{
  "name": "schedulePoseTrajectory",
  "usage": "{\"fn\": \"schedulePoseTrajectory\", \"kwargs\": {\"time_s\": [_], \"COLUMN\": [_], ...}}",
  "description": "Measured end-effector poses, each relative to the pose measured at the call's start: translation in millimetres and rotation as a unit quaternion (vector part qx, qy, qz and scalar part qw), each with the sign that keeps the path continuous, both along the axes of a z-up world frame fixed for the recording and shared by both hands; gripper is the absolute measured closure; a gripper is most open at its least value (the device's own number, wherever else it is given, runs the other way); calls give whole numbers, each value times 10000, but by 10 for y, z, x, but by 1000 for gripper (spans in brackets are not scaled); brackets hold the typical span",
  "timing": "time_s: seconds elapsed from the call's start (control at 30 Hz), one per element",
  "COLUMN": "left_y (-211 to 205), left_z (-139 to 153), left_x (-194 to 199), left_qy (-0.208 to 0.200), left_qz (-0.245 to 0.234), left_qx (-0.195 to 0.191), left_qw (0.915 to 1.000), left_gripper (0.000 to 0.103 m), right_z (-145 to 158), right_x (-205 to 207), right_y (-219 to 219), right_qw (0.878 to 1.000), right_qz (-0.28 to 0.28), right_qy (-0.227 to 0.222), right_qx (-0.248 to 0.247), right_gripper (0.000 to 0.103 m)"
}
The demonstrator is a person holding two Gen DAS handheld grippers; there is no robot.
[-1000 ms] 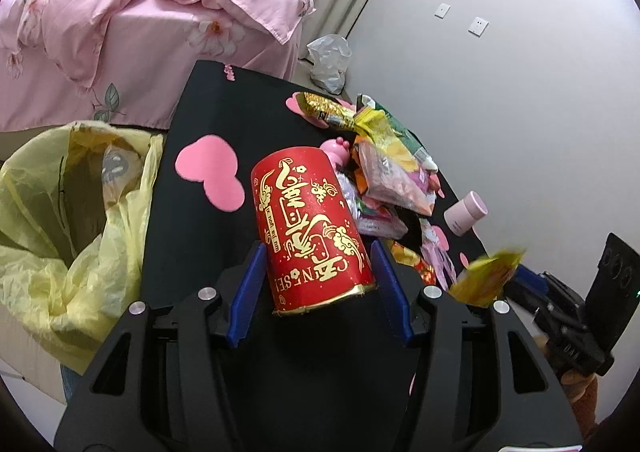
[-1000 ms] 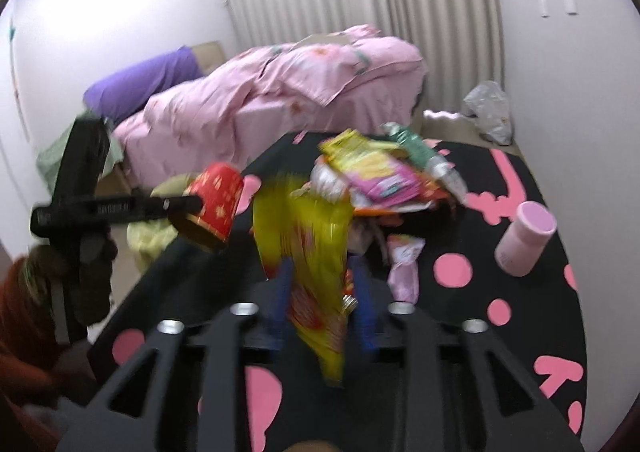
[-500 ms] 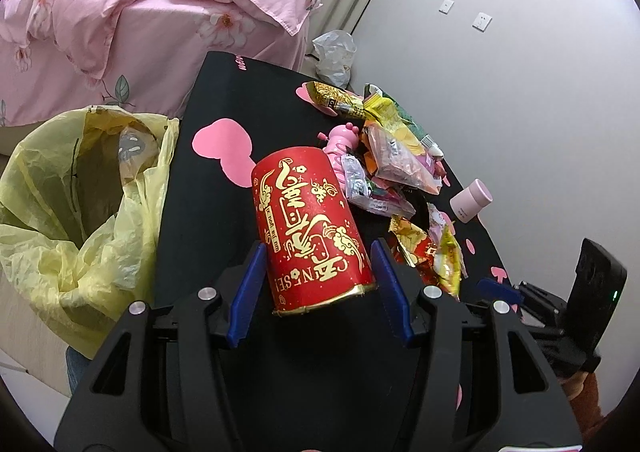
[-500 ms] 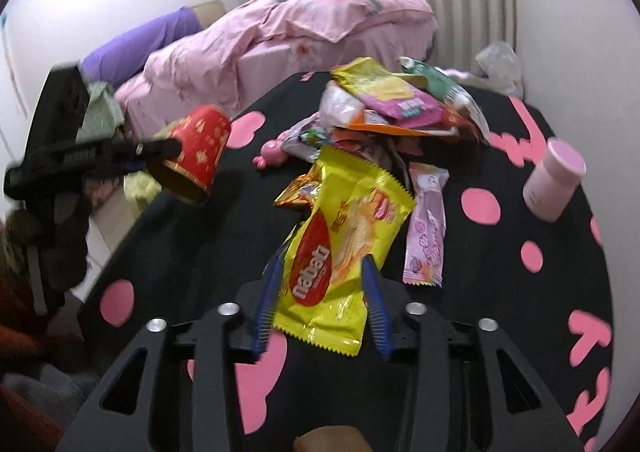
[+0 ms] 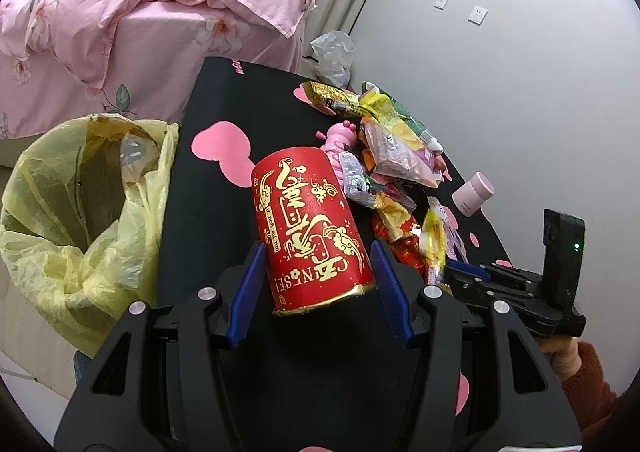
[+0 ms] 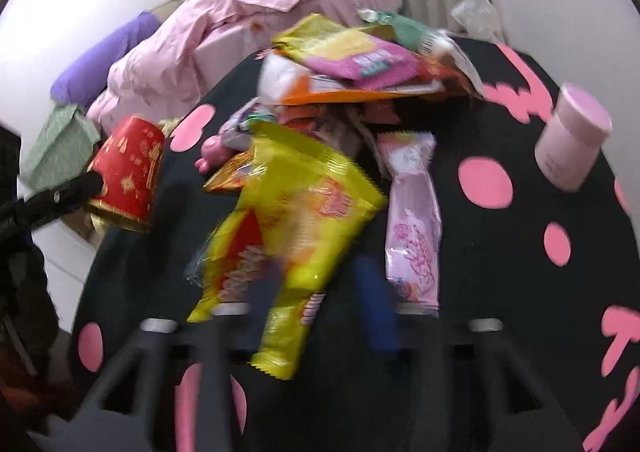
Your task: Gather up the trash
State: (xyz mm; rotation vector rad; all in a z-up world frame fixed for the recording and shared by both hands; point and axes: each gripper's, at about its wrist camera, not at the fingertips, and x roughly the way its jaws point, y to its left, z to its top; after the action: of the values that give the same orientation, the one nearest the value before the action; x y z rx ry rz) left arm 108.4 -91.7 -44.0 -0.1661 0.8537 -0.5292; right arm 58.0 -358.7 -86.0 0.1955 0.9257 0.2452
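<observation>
Left wrist: fingers (image 5: 316, 256) grip red cup (image 5: 310, 228) above table; right fingers (image 6: 316, 292) blurred, state unclear.

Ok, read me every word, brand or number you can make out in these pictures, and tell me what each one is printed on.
"CHINESE", partly hidden by the finger and upside down: red paper cup with gold print, near its rim, held in the left gripper.
Gold Chinese characters and small print on that cup: unreadable.
Red logo on the yellow plastic snack wrapper in the right gripper: blurred.
Pink cylindrical jar label: too small.
Pink wrapper: unreadable.
</observation>
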Motion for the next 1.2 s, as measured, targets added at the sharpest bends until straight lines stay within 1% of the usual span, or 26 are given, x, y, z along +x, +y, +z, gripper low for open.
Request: {"fn": "schedulePoseTrajectory", "kwargs": {"time_s": [0.07,0.17,0.3,0.37,0.4,0.47,0.53,0.6,0.63,0.7,0.83,0.93,1.0,1.03,1.1,1.13,1.2], "left_y": [33,66,96,117,130,157,183,215,230,248,286,309,309,304,288,275,246], "left_z": [32,60,90,102,105,112,113,102,100,88,76,58,39,27,0,-19,-50], "left_x": [-17,-38,-92,-121,-133,-159,-177,-181,-180,-182,-195,-204,-204,-205,-191,-182,-171], "left_qy": [-50,-88,-134,-148,-151,-163,-157,-139,-124,-102,-84,-63,-28,-10,37,72,130], "left_qz": [29,57,27,25,27,39,61,101,117,141,154,159,143,133,112,98,63], "left_qx": [-32,-107,-181,-203,-214,-228,-233,-242,-254,-257,-249,-285,-309,-312,-317,-325,-318], "left_qw": [10000,9999,9997,9997,9997,9996,9996,9996,9995,9995,9995,9994,9994,9994,9994,9994,9994], "left_gripper": [52,52,52,52,52,52,51,51,51,51,51,51,51,51,51,51,51], "right_z": [131,300,474,486,474,441,411,368,353,352,457,485,498,489,422,360,269], "right_x": [-88,-206,-299,-299,-284,-251,-220,-154,-110,-70,-31,-114,-207,-252,-245,-224,-207], "right_y": [23,28,41,10,6,91,224,376,458,542,643,576,489,438,365,321,299], "right_qw": [9996,9988,9974,9974,9976,9980,9983,9981,9965,9945,9945,9935,9912,9907,9928,9943,9962], "right_qz": [74,136,169,112,36,-28,179,215,109,15,267,303,216,151,28,-19,35], "right_qy": [-230,-453,-685,-683,-656,-631,-558,-446,-514,-606,-838,-995,-1202,-1219,-821,-523,-196], "right_qx": [-138,-105,-115,193,232,96,-14,-358,-657,-853,-570,-453,-507,-581,-876,-931,-843], "right_gripper": [96,99,99,98,97,96,96,96,96,96,96,96,96,96,96,96,96]}}
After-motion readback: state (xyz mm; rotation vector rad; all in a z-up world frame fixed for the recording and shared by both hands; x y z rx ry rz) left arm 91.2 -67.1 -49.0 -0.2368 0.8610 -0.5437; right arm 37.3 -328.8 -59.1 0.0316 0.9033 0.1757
